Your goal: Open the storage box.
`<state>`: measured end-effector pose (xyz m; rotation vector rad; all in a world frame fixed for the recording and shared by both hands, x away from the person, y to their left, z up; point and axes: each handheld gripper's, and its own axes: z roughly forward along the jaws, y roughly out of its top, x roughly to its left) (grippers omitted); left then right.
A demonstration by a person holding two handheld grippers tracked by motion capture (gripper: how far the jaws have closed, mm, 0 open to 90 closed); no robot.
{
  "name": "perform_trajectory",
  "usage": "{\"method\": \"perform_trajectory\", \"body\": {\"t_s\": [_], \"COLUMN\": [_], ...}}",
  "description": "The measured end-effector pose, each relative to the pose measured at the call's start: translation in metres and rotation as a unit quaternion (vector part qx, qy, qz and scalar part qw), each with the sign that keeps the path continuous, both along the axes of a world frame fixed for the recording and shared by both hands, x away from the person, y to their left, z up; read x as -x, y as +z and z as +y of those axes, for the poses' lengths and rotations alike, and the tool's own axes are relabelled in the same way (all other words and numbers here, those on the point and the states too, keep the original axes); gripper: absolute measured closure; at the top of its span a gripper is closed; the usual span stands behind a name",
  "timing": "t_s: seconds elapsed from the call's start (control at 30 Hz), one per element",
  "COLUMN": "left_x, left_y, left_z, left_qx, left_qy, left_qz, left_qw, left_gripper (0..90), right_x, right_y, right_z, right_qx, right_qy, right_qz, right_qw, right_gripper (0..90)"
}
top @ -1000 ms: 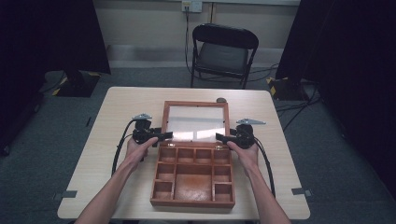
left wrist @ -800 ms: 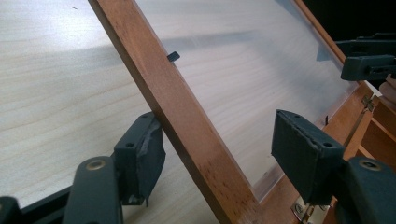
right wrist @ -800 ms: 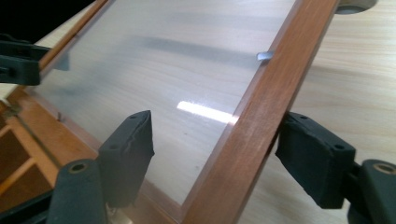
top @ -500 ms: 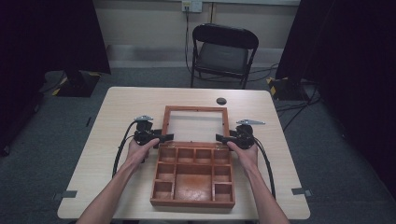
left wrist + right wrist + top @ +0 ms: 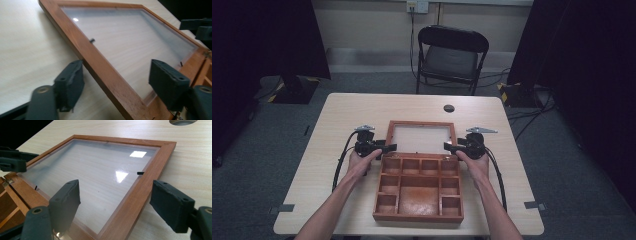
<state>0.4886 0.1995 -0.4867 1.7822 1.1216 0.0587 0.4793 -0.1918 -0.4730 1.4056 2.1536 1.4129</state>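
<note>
I see the wooden box (image 5: 418, 188) in the lower middle of the high view, with its glass lid (image 5: 421, 138) swung fully open and lying flat on the table (image 5: 337, 120) just above it. My left gripper (image 5: 388, 147) sits at the lid's left edge and my right gripper (image 5: 448, 146) at its right edge. Both have their jaws wide apart around the lid's wooden frame, not squeezing it.

We find no readable text, labels, brands or numbers anywhere: none on the wooden box (image 5: 418, 187), its glass lid (image 5: 420, 138), the worktop (image 5: 352, 110) or the chair (image 5: 451, 54).
</note>
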Motion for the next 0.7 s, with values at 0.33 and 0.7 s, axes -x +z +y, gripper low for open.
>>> {"method": "perform_trajectory", "body": {"t_s": [0.33, 0.7], "left_x": [0.003, 0.018], "left_y": [0.009, 0.021], "left_z": [0.001, 0.016], "left_qx": [-0.009, -0.035], "left_qy": [-0.004, -0.005], "left_qz": [-0.012, -0.039], "left_qw": [0.9999, 0.9986], "left_gripper": [27.4, 25.5], "right_x": [0.003, 0.017], "right_y": [0.003, 0.013], "right_z": [0.000, -0.012], "right_qx": [0.006, 0.013], "right_qy": [0.003, -0.001], "right_qz": [-0.005, -0.012], "right_qw": [1.0000, 0.9998], "right_gripper": [21.7, 21.2]}}
